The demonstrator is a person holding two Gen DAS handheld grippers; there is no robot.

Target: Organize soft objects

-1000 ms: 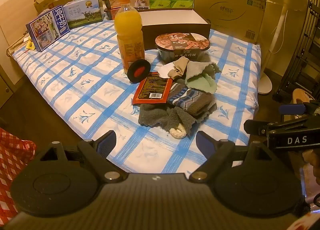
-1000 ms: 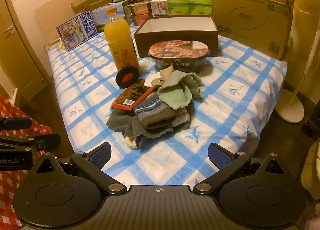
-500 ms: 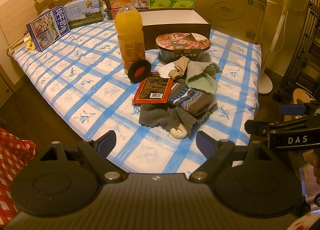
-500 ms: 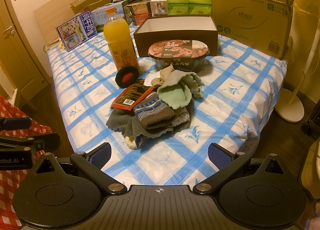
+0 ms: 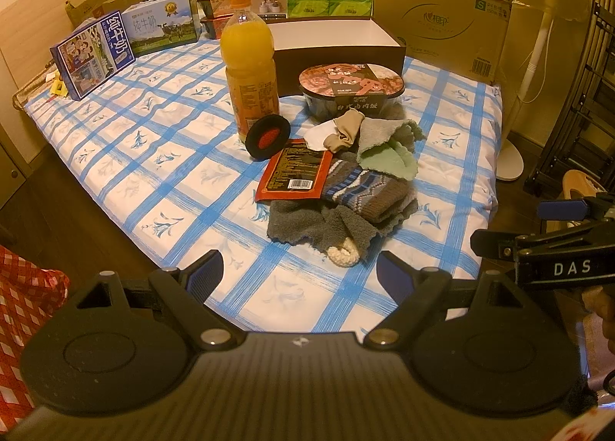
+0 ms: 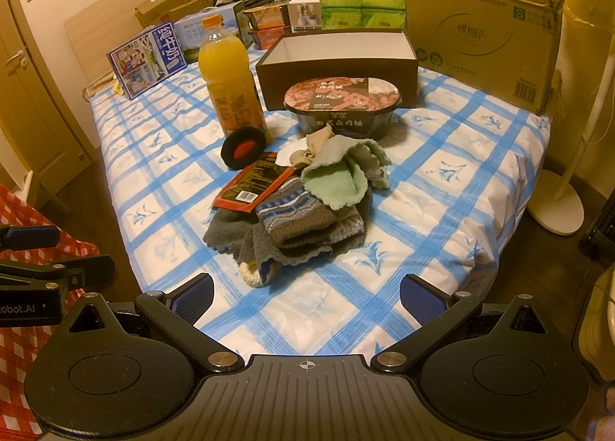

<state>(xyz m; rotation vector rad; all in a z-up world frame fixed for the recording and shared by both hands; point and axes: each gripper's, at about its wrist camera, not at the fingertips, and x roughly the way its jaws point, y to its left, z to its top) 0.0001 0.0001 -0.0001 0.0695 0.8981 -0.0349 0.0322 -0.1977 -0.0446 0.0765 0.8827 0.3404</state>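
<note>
On the bed [image 6: 442,156], from left to right, stood an orange juice bottle [image 6: 230,83], then the heap of soft things: red snack packet [image 6: 253,181], patterned knit sock [image 6: 296,216], green cloth [image 6: 338,181]. The left tool [image 5: 300,276] and right tool [image 6: 307,299] hovered apart from the heap, each with its jaws spread wide, empty.

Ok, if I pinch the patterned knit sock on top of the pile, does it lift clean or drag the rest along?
The patterned knit sock is folded and slumped, so it will likely droop and unfold once lifted. It rests on the grey fleece cloth, and fuzzy fabrics may cling. The red snack packet and green cloth overlap its far end, so both may shift.
</note>
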